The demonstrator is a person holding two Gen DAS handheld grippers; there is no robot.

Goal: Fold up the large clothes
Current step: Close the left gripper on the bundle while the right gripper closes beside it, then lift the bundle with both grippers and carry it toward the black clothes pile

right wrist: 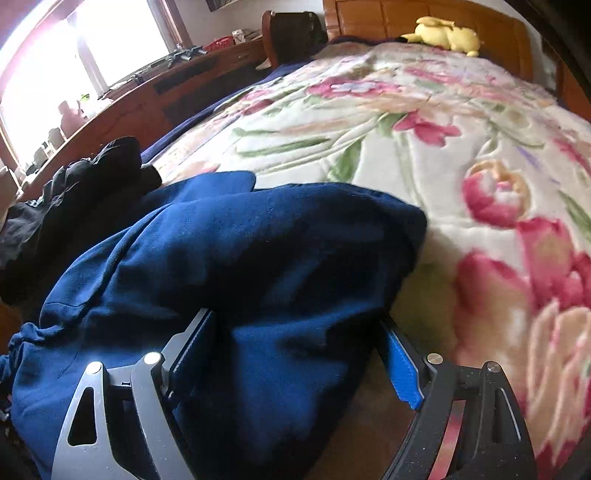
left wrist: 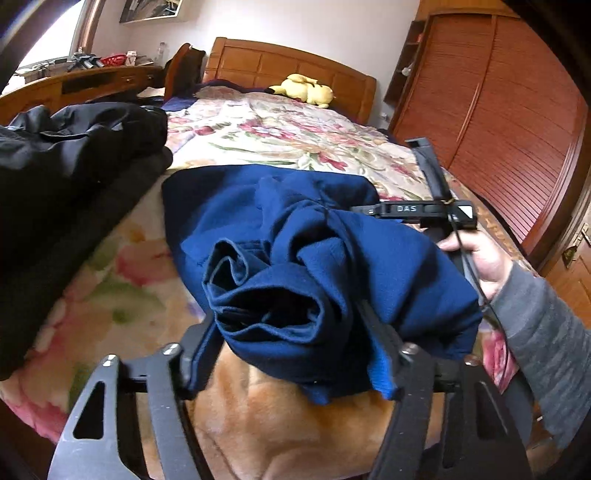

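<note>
Left wrist view shows the left tongs (left wrist: pixel 295 332) clenched on a bunched end of the blue garment (left wrist: pixel 295 240), which stretches away across the bed (left wrist: pixel 295 125); the right tongs (right wrist: pixel 299 350) straddle its other side, released.

A wooden-framed bed (left wrist: pixel 291 64) covered by a floral blanket (right wrist: pixel 424 122) carries the laundry. A bunched navy-blue garment (left wrist: pixel 295 266) lies at the near end of the blanket, with a heap of black clothes (left wrist: pixel 74 147) just beside it toward the window side. A yellow plush toy (right wrist: pixel 443 35) rests at the far end, against the headboard.
</note>
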